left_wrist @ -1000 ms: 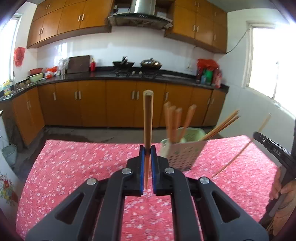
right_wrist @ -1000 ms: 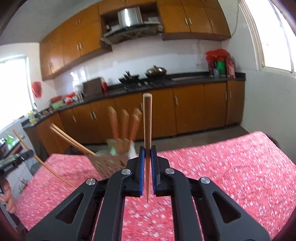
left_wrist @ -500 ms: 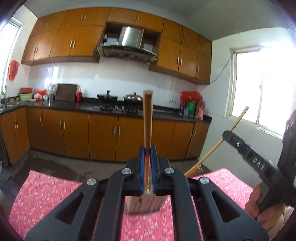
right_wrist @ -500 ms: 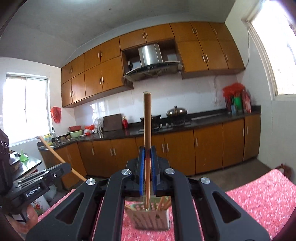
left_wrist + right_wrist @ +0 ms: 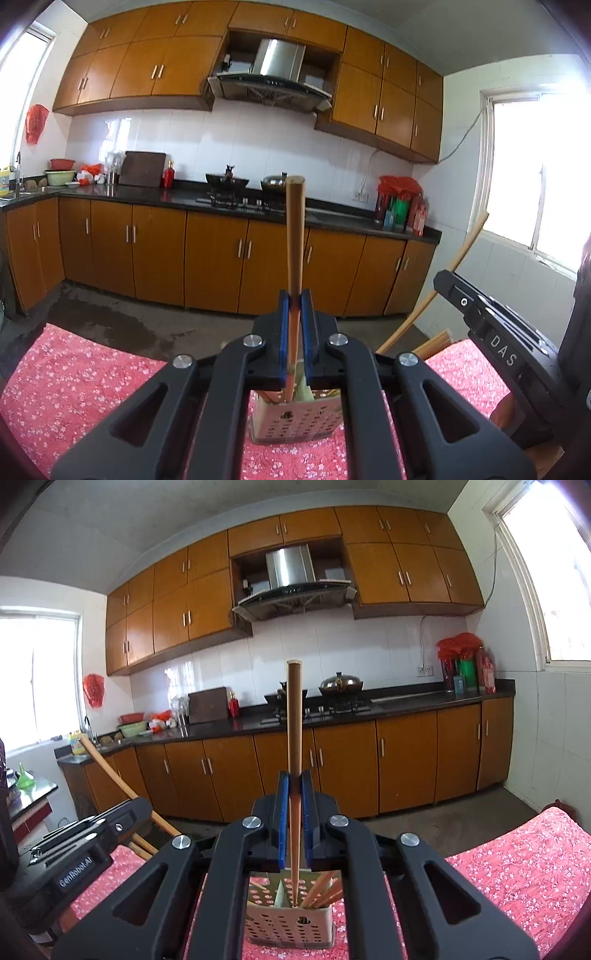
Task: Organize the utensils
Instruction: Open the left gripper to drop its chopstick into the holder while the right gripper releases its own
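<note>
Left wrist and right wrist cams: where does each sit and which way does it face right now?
Left wrist: rides the left gripper, facing the stove wall over the perforated holder on the red cloth; its clamped chopstick stands centre, right gripper at the right edge.
Right wrist: rides the right gripper, facing the same wall from further right; its own chopstick dips into the holder, left gripper at lower left.
Shared: holder, cloth, range hood, each other's gripper.

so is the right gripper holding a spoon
No, the right gripper grips a single wooden chopstick, upright above the perforated holder.
</note>
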